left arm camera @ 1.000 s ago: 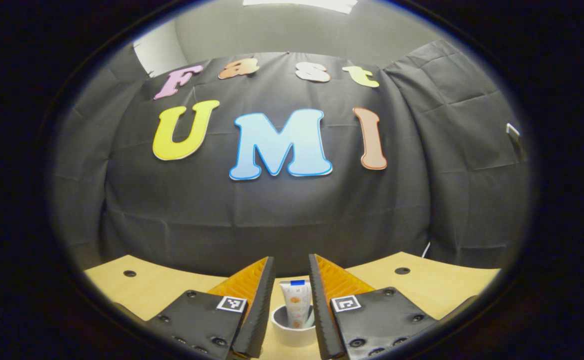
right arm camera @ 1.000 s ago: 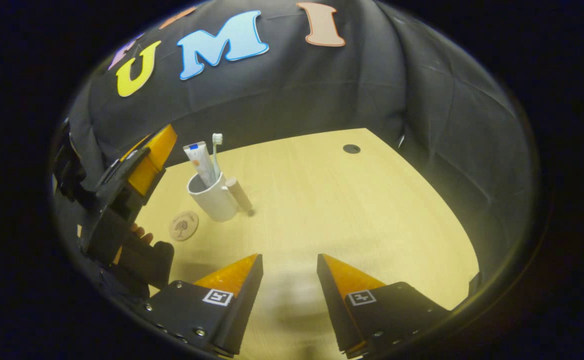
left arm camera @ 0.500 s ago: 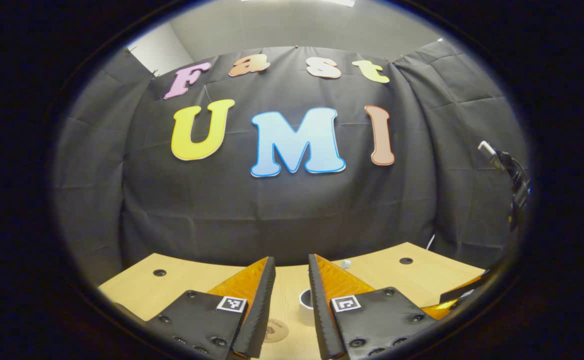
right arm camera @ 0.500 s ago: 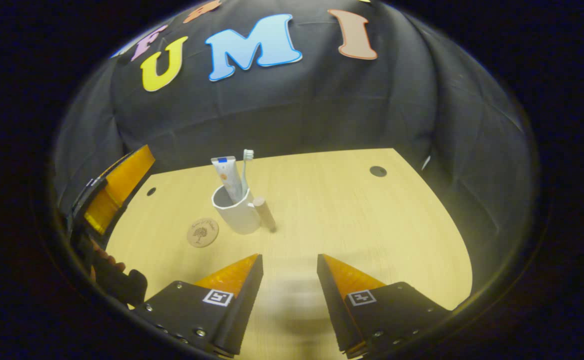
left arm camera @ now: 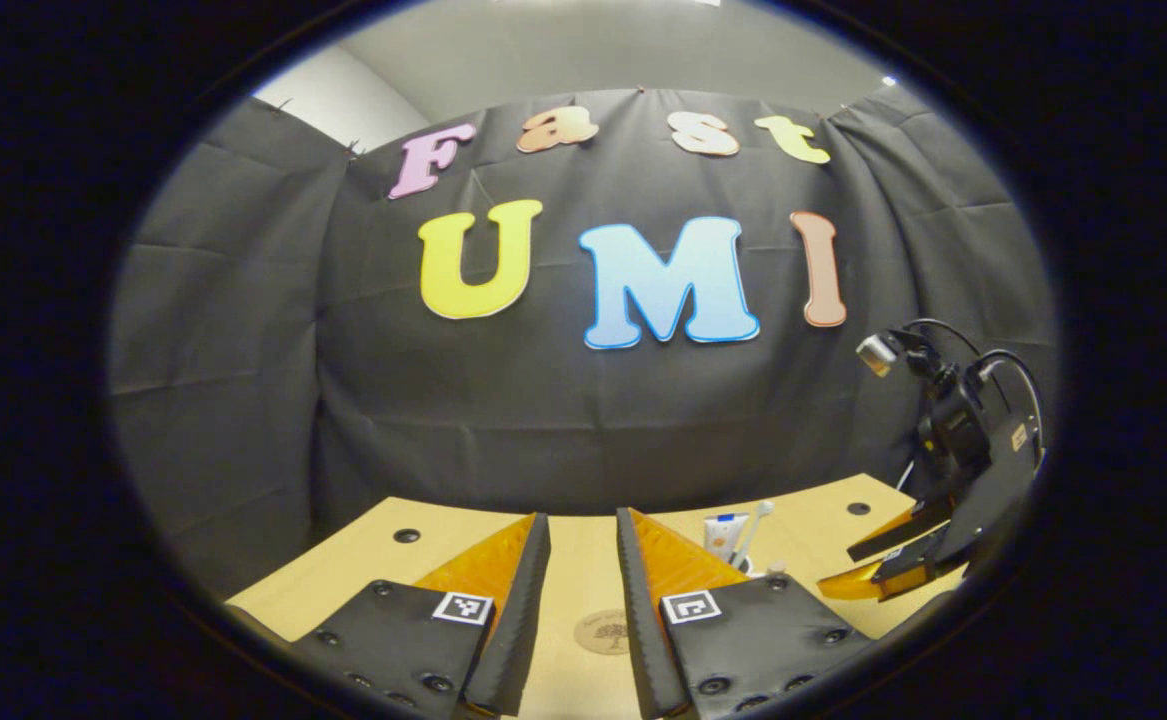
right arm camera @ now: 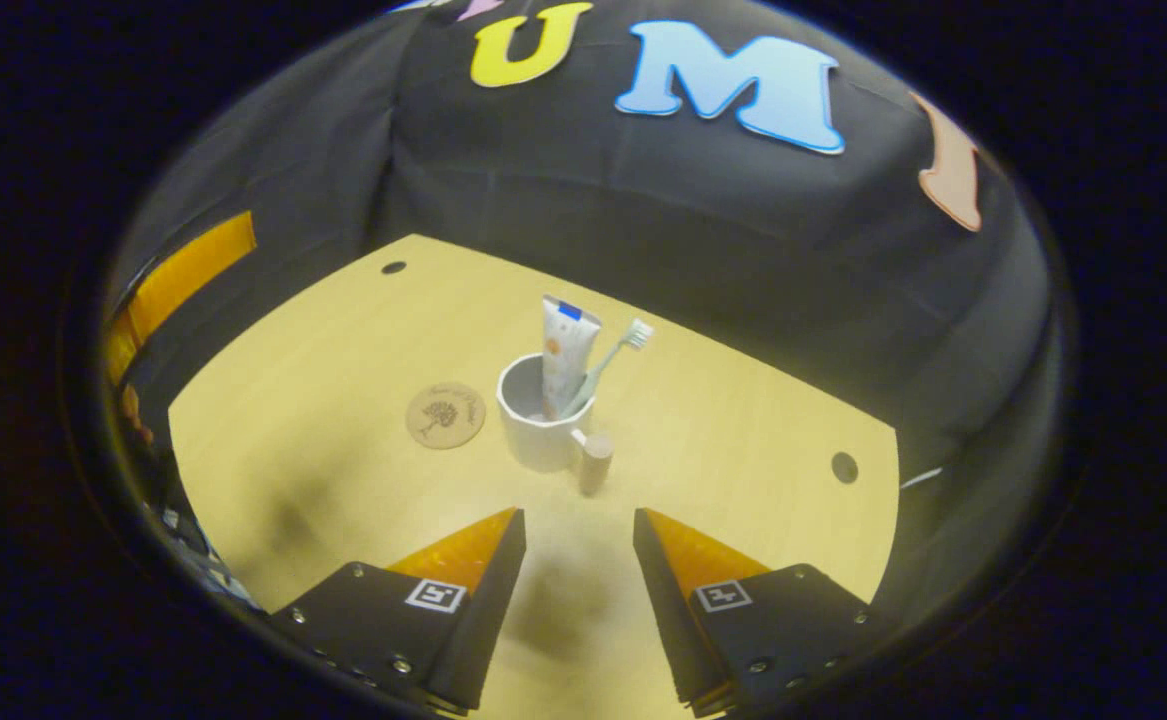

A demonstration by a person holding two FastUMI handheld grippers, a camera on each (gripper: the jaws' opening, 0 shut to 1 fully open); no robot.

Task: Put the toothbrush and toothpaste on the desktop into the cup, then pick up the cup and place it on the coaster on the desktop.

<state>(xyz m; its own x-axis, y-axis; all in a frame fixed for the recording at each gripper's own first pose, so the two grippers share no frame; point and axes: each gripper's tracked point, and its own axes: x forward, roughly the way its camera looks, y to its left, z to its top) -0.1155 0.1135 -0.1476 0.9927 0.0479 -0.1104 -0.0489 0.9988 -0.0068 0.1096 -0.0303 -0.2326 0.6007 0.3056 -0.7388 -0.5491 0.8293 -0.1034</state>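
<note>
A white cup (right arm camera: pixel 533 430) with a wooden handle (right arm camera: pixel 595 462) stands upright on the desk. The toothpaste tube (right arm camera: pixel 563 350) and the toothbrush (right arm camera: pixel 615 350) stand inside it. A round wooden coaster (right arm camera: pixel 445 415) lies flat just left of the cup, apart from it. My right gripper (right arm camera: pixel 570 530) is open and empty, nearer than the cup and pointing at its handle. My left gripper (left arm camera: pixel 583 560) is open with a narrow gap and holds nothing. In the left gripper view the coaster (left arm camera: pixel 606 632) lies just past the fingers, and the toothpaste (left arm camera: pixel 723 533) and toothbrush (left arm camera: pixel 755 520) rise behind the right finger.
The light wooden desk (right arm camera: pixel 743 480) has small round holes (right arm camera: pixel 844 466) near its corners. In the left gripper view the right gripper (left arm camera: pixel 928 555) hovers at the desk's right side. An orange finger (right arm camera: pixel 188 275) of the left gripper shows at the far left of the right gripper view.
My left gripper has drawn back and to the left, away from the cup, empty. The right gripper has swung round so the cup now sits straight ahead of it.
</note>
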